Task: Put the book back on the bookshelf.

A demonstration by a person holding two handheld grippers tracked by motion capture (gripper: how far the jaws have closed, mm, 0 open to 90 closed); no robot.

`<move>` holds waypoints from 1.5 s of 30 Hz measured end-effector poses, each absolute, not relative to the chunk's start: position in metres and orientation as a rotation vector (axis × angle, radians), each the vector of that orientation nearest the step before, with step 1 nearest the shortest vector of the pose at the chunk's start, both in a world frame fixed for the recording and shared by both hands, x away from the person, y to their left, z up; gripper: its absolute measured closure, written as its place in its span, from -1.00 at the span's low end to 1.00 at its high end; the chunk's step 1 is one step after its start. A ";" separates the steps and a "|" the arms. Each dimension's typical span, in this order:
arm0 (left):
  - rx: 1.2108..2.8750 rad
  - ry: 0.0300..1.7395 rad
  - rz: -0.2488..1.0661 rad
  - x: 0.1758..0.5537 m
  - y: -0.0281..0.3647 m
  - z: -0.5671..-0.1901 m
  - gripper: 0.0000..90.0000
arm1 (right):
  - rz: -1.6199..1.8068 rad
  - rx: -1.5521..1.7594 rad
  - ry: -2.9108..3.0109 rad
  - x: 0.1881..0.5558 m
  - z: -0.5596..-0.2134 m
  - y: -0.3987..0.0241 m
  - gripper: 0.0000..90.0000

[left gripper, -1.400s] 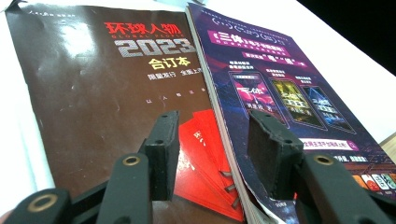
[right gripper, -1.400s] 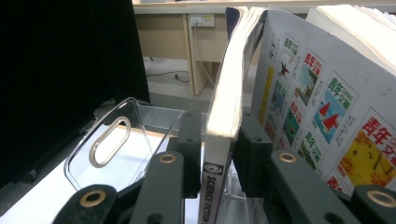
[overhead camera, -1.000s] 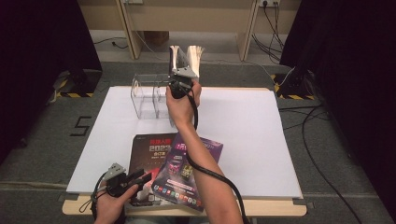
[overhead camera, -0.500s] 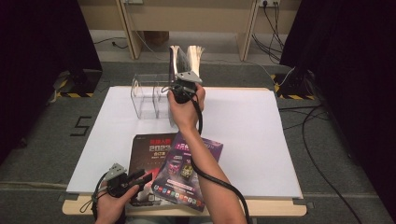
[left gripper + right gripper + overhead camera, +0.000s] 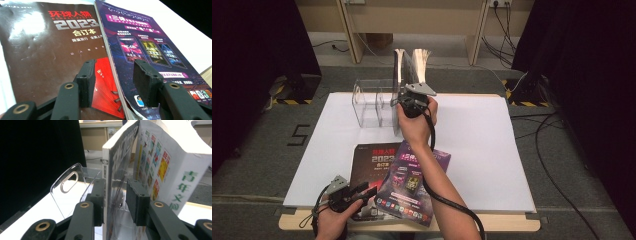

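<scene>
Two magazines stand upright in a clear acrylic rack (image 5: pixel 371 102) at the back of the white table. My right gripper (image 5: pixel 407 97) reaches to the thin grey-spined magazine (image 5: pixel 106 162), which sits between its jaws. Those jaws have just been opening; the right pad (image 5: pixel 137 197) stands off the cover. A thicker white magazine (image 5: pixel 175 157) leans just beyond. My left gripper (image 5: pixel 363 189) rests open near the front edge, its jaws straddling the seam between a dark brown magazine (image 5: pixel 45 45) and a purple magazine (image 5: pixel 150 47) that overlaps it.
The rack's curved clear wall with a handle slot (image 5: pixel 67 182) rises left of the grey-spined magazine. White table covering (image 5: pixel 492 150) stretches to the right. A cable trails along the right forearm. Dark curtains flank the table and desk legs stand behind it.
The right gripper has shifted slightly right and back toward the person, and its jaws have widened around the upright magazine. The left gripper and the flat magazines have stayed put.
</scene>
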State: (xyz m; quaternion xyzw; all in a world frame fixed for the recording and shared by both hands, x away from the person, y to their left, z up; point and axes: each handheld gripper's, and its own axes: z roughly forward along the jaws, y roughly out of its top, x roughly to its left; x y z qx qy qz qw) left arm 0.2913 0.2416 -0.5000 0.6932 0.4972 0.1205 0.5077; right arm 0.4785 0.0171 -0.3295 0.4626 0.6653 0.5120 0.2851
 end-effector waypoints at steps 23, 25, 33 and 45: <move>1.696 1.175 0.271 0.290 0.235 -0.501 0.17 | 1.331 1.300 1.854 0.456 -0.354 -0.019 0.56; 1.704 1.173 0.268 0.290 0.235 -0.501 0.17 | 1.317 1.314 1.857 0.454 -0.359 -0.025 0.56; 1.716 1.174 0.251 0.290 0.233 -0.502 0.16 | 1.258 1.374 1.893 0.450 -0.376 -0.045 0.55; 1.740 1.176 0.232 0.292 0.231 -0.504 0.15 | 1.139 1.509 1.957 0.444 -0.421 -0.073 0.53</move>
